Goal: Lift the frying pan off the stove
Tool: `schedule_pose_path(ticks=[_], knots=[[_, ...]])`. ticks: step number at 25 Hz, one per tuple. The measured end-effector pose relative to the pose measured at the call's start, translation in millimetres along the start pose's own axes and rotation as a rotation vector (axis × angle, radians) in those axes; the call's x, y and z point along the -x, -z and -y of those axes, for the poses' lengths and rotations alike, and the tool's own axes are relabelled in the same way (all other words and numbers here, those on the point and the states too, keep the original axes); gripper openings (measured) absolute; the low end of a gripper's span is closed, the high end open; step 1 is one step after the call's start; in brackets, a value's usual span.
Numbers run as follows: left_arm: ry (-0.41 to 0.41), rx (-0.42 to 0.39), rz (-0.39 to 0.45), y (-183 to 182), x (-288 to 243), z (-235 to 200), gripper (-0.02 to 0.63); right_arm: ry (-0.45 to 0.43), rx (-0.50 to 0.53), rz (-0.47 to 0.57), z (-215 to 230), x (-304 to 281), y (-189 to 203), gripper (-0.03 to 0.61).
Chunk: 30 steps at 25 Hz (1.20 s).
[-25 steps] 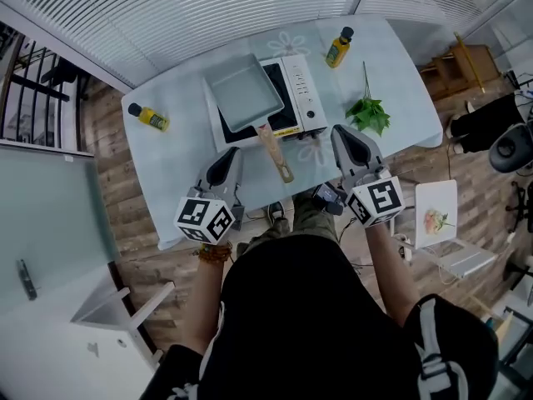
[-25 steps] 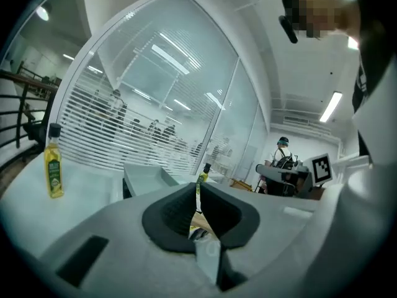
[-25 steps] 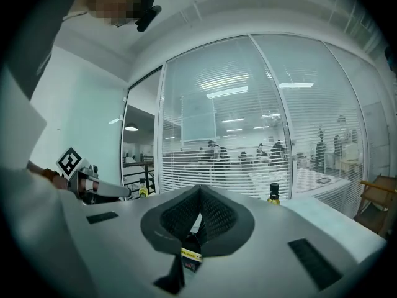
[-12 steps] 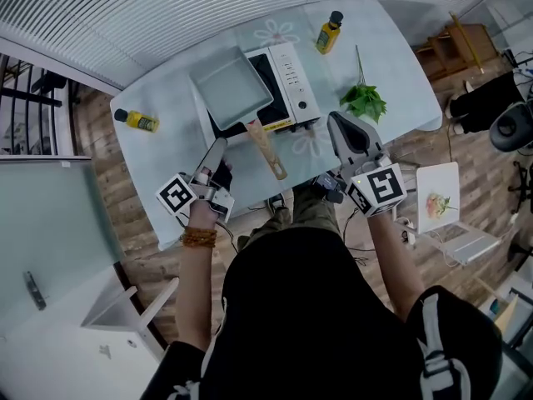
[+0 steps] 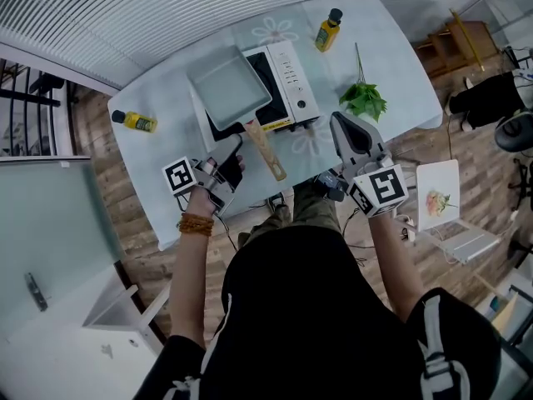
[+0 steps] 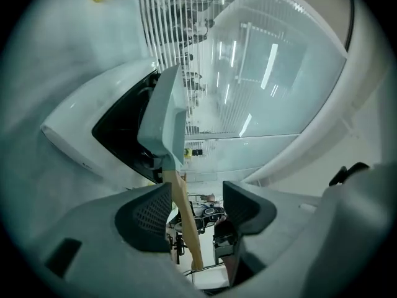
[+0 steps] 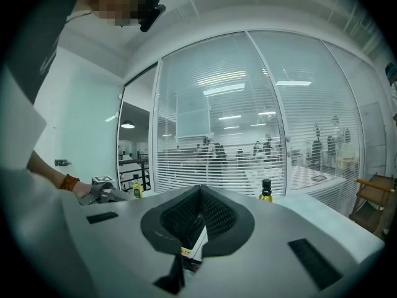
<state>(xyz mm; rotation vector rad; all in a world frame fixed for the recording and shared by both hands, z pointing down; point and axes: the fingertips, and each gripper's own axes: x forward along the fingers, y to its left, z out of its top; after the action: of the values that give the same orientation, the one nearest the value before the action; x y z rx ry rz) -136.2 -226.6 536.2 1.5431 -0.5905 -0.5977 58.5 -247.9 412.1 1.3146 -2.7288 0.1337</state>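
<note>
Handle alignment matters most: the left gripper (image 5: 231,159), its jaws opening wide, frames the wooden handle (image 6: 184,222) without pressing it, while the rectangular frying pan (image 5: 229,87) sits on the portable stove (image 5: 293,82). Centre the handle, clamp near the pan and lift level. The right gripper (image 5: 350,132) is closed and empty.

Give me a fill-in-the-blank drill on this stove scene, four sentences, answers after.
The frying pan rests on the white ____.
Its handle is made of ____.
The right gripper has its jaws ____, with nothing between them.
Yellow bottles on the table number ____.
Answers: stove, wood, shut, two.
</note>
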Motion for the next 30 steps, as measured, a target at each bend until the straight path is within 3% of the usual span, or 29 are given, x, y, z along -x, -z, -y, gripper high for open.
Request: schedule_pose_path(ticks=[13, 30], knots=[[-0.041, 0.035, -0.085, 13.7, -32.4, -17.6, 0.288, 0.032, -0.02, -0.009, 14.6, 2.6, 4.2, 0.002], [-0.052, 0.089, -0.126, 29.2, -70.3, -34.5, 0.288, 0.067, -0.037, -0.022, 35.2, 11.8, 11.1, 0.002]])
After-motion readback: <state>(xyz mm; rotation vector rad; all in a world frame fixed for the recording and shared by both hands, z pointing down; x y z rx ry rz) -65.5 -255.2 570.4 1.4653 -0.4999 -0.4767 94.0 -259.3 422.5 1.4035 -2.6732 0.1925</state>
